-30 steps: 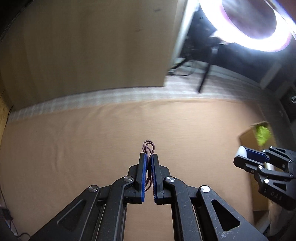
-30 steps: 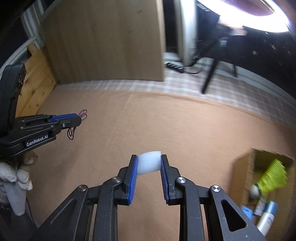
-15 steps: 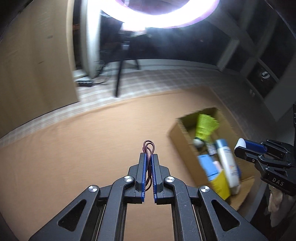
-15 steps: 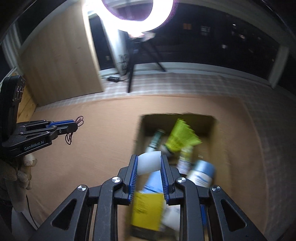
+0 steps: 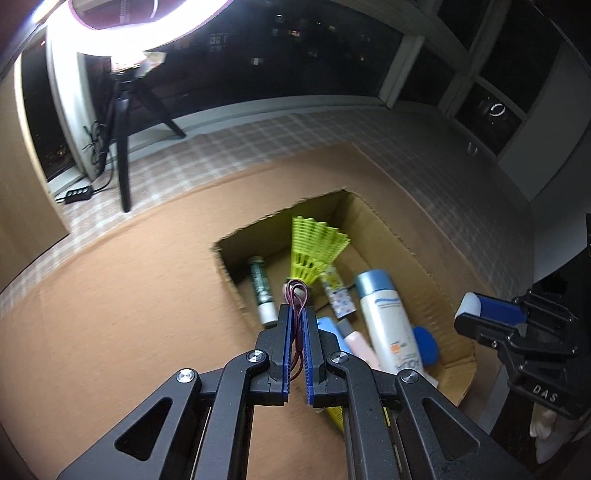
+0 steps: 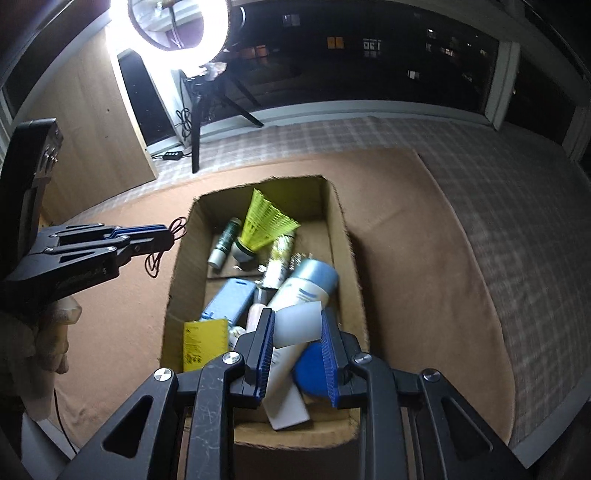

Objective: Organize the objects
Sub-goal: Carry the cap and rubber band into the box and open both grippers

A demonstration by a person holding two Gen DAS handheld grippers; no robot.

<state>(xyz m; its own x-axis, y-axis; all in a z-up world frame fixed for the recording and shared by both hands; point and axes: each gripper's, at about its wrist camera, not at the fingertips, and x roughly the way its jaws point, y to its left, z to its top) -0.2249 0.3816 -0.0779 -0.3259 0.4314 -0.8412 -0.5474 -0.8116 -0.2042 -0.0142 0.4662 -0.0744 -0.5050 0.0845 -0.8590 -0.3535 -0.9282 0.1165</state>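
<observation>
My left gripper is shut on a dark red hair tie and hovers at the left rim of an open cardboard box; it also shows in the right wrist view with the hair tie dangling. My right gripper is shut on a white cap-like piece above the near end of the box; it shows in the left wrist view at the box's right side.
The box holds a yellow shuttlecock, a white bottle with blue cap, a green tube, a blue case, a yellow packet and a blue disc. It sits on a brown blanket. A ring light on a tripod stands behind.
Both grippers have swung right and closer to the box, which now lies right under them. Both keep their hold on the hair tie and white piece.
</observation>
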